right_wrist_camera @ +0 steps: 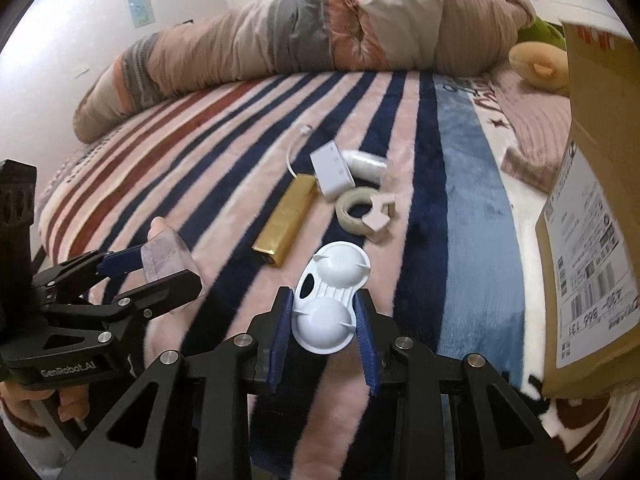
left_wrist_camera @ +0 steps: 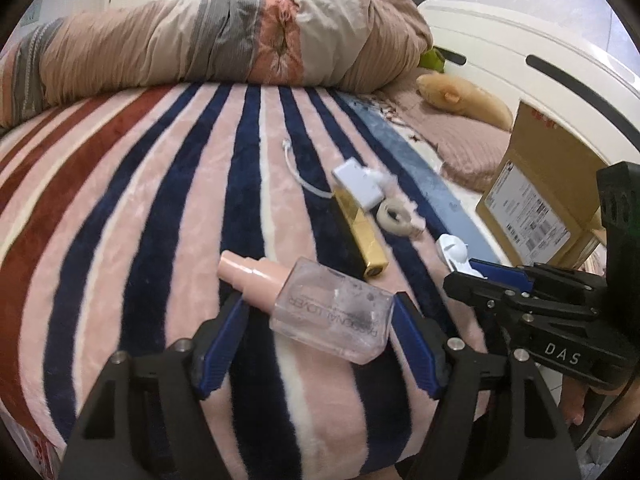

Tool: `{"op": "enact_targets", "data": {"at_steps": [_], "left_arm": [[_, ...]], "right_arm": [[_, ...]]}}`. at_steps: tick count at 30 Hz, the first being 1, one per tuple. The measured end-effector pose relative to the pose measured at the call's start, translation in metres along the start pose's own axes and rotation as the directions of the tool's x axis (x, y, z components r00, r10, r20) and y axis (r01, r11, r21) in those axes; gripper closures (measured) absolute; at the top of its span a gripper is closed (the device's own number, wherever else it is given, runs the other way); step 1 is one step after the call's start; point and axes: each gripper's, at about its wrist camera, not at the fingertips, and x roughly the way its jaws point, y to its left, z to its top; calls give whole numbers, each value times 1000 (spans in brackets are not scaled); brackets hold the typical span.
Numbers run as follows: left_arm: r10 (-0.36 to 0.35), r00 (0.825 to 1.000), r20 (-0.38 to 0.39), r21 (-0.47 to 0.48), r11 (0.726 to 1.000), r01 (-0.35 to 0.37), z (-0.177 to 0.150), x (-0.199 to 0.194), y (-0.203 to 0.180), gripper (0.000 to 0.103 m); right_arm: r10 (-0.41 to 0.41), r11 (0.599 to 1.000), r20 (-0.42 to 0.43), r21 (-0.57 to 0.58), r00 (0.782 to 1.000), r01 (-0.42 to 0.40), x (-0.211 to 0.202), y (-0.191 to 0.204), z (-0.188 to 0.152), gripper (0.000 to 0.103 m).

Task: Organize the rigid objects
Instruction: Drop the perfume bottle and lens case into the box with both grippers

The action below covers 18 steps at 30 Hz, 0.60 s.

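My left gripper (left_wrist_camera: 318, 312) is shut on a clear spray bottle (left_wrist_camera: 332, 314) with a pink cap, held across the jaws above the striped blanket; it also shows in the right wrist view (right_wrist_camera: 166, 258). My right gripper (right_wrist_camera: 324, 312) is shut on a white plastic double-cup piece (right_wrist_camera: 330, 298), which shows in the left wrist view (left_wrist_camera: 454, 250). On the blanket lie a gold bar-shaped box (right_wrist_camera: 286, 218), a white adapter with a cable (right_wrist_camera: 332, 170), a white spool (right_wrist_camera: 368, 164) and a tape roll (right_wrist_camera: 360, 210).
An open cardboard box (right_wrist_camera: 592, 208) with a shipping label stands at the right on the bed (left_wrist_camera: 120, 200). A rolled quilt (left_wrist_camera: 224, 40) lies along the far side. A tan plush toy (left_wrist_camera: 460, 98) and a white headboard (left_wrist_camera: 520, 40) are at the far right.
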Motion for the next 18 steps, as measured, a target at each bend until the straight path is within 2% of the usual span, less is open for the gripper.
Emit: {"op": "enact_targets", "data": {"at_steps": [6, 12, 15, 18], "left_arm": [[-15, 996, 84, 49, 999, 11, 28, -34, -11, 32], [-39, 987, 153, 134, 991, 18, 65, -67, -35, 32], [-66, 981, 182, 183, 983, 33, 83, -80, -54, 32], [-111, 974, 196, 226, 972, 65, 104, -87, -80, 32]], "right_arm": [[38, 998, 84, -52, 996, -34, -32, 15, 21, 77], [71, 994, 208, -96, 976, -52, -79, 17, 50, 77], [57, 995, 271, -98, 961, -32, -105, 7, 61, 77], [11, 997, 325, -78, 946, 15, -128, -13, 65, 77]]}}
